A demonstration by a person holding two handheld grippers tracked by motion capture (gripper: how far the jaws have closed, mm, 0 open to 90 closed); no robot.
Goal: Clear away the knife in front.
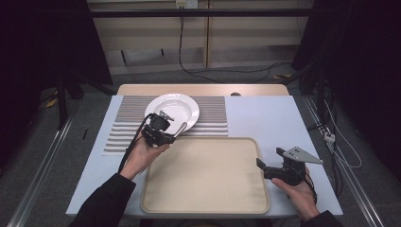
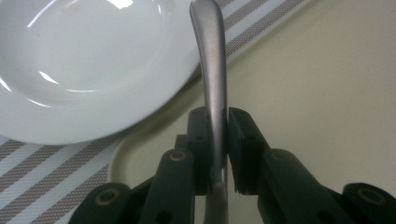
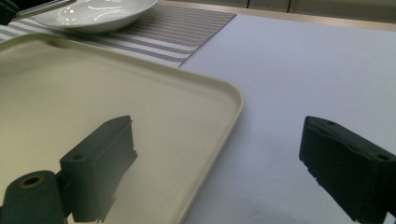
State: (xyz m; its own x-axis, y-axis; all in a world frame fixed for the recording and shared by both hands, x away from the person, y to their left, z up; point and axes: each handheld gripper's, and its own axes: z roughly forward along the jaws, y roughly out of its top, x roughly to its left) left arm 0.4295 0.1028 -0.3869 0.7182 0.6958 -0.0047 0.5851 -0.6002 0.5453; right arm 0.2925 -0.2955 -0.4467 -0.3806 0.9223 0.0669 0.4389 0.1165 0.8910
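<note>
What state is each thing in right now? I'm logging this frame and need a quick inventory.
Left gripper: shut on the silver metal utensil handle.
Silver metal utensil handle: held off the surfaces, pointing past the plate's edge.
Right gripper: open, holding nothing, straddling the tray's right rim.
White round ceramic plate: empty, resting on the placemat.
Beige rectangular tray: empty, flat on the table.
Striped grey placemat: flat under the plate.

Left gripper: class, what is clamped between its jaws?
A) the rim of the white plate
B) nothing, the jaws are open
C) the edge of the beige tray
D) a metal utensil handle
D: in the left gripper view the left gripper has its jaws closed on a metal utensil handle, above the tray and beside the white plate.
</note>
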